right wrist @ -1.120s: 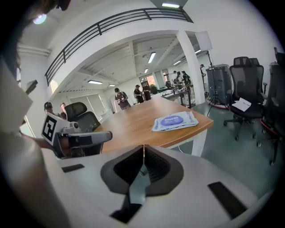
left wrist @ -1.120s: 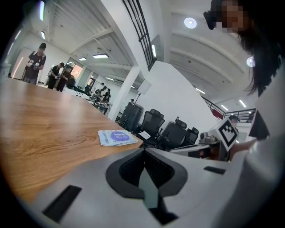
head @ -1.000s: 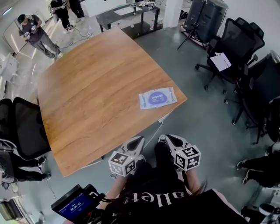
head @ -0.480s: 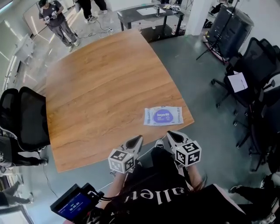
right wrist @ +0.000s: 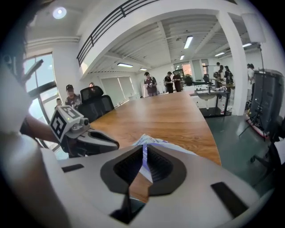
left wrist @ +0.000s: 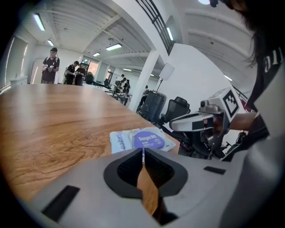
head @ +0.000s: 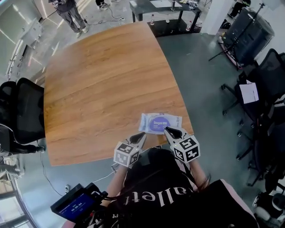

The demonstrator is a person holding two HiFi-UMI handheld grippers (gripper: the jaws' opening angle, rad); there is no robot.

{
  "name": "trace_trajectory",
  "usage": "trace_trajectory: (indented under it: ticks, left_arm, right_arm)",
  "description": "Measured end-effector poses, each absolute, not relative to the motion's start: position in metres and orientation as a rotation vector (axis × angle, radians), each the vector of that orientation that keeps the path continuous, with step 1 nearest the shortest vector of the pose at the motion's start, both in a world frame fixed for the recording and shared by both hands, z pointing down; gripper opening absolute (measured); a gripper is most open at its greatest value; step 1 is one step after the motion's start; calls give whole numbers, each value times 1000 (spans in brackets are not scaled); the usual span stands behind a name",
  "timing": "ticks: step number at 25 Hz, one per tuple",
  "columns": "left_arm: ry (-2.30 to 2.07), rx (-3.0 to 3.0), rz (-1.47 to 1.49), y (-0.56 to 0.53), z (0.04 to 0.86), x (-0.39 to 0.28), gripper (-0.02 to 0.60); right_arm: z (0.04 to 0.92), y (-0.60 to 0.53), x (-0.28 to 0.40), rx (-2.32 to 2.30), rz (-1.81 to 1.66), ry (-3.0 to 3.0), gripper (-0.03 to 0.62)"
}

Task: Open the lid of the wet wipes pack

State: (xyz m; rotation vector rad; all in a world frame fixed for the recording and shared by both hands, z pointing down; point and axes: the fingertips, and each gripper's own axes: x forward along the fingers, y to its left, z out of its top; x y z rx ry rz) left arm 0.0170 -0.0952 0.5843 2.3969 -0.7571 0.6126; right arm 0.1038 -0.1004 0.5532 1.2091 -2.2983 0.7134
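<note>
The wet wipes pack [head: 159, 123] lies flat near the near right corner of the wooden table [head: 102, 84]; it is pale with a round purple lid label, also seen in the left gripper view [left wrist: 141, 140] and partly behind the jaws in the right gripper view [right wrist: 153, 141]. My left gripper [head: 141, 136] hovers just short of the pack's near left side, jaws shut and empty. My right gripper [head: 168, 130] is over the pack's near edge, jaws shut with nothing between them. The lid lies flat and closed.
Black office chairs [head: 267, 80] stand on the grey floor to the right, another chair [head: 20, 116] at the table's left. People stand beyond the far end [head: 71, 11]. A low black table [head: 164, 11] sits past the far edge.
Both grippers moved forward from below the table edge to the pack's near side. The head view shifted, so the pack now sits closer and lower in view.
</note>
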Motion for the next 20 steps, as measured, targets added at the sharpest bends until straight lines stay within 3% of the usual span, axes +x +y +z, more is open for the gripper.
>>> trace_trajectory:
  ticks: [5,9,20]
  left_arm:
    - [-779,2380,760,-112,605,24,3]
    - [-806,2365,902,-117,622,20,2]
    - [-756,2408,1042,-119,642,22,3]
  right_arm:
    - [573,-103,98,984,514,-2249,20]
    - [585,-100,88,784,347,-2198,95]
    - [617,-101,67,522,-3,-2068,109]
